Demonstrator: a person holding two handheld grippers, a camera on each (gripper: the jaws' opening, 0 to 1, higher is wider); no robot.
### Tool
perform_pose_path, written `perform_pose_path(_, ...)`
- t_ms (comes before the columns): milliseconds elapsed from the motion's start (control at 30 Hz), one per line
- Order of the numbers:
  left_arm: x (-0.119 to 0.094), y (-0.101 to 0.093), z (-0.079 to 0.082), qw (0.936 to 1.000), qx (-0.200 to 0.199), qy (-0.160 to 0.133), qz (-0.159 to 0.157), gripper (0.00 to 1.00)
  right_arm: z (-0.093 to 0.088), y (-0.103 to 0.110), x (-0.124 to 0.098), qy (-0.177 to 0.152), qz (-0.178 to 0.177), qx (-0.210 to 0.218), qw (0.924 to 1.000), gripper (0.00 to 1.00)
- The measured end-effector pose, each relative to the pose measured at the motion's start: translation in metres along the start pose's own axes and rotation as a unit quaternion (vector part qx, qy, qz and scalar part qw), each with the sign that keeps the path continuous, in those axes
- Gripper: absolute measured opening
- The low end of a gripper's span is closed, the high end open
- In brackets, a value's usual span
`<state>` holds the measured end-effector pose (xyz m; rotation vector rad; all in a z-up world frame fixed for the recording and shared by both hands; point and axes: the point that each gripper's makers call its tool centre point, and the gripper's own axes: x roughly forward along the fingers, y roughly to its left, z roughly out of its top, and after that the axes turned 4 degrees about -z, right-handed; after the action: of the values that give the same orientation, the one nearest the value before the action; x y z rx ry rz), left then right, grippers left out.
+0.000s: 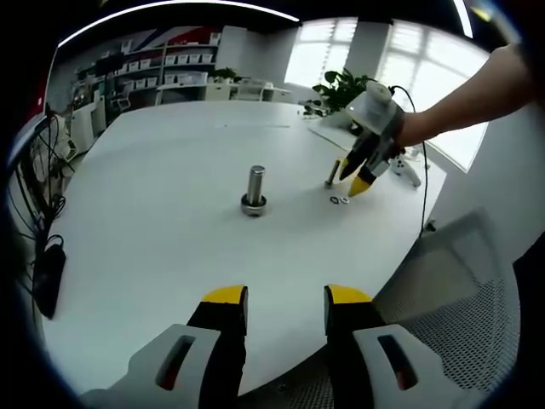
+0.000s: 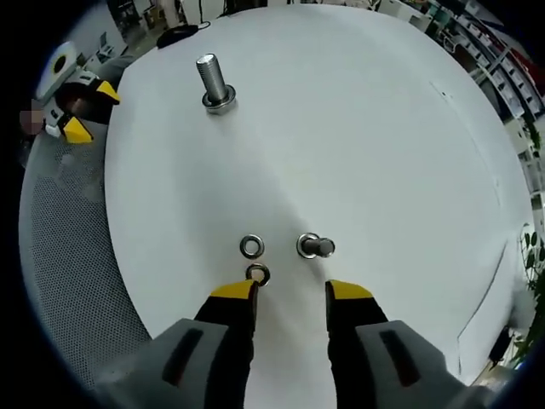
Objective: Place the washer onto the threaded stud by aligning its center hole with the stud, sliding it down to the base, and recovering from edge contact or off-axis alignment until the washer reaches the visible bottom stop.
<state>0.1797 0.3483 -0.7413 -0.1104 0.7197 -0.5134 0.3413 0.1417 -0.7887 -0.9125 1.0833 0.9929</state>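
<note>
Just ahead of open right tool [image 2: 289,294], washer [image 2: 257,274], left-tip side

Left gripper view looks across the table [image 1: 153,247] from its edge; right gripper view looks down, close.

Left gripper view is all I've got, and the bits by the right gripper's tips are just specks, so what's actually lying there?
Observer: Two loose washers; one washer lies flat ahead of the right gripper, the nearer washer sits at its left jaw tip.
Operator: And the small post beside them?
Observer: It's a small stud standing just right of the washers, with a ring at its base.
Operator: Is the right gripper holding anything?
Observer: No, its jaws stand open with bare table between them.
Operator: Anything on the big stud?
Observer: The big stud shows a ring at its base.
</note>
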Motion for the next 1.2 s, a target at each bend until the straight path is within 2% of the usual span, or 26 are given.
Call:
perform_pose_path(567,0.000,0.000,0.001,1.0000,-0.001,-0.004,-0.003,0.34,0.006,0.025,0.006,-0.003,0.012,-0.011,0.9999,0.39)
perform_pose_path(1000,0.000,-0.001,0.002,1.0000,-0.003,-0.007,-0.004,0.34,0.006,0.029,0.009,0.001,0.013,-0.014,0.9998,0.41)
perform_pose_path(1200,0.000,0.000,0.002,1.0000,-0.003,-0.007,-0.005,0.34,0.006,0.032,0.009,0.003,0.019,-0.008,0.9998,0.38)
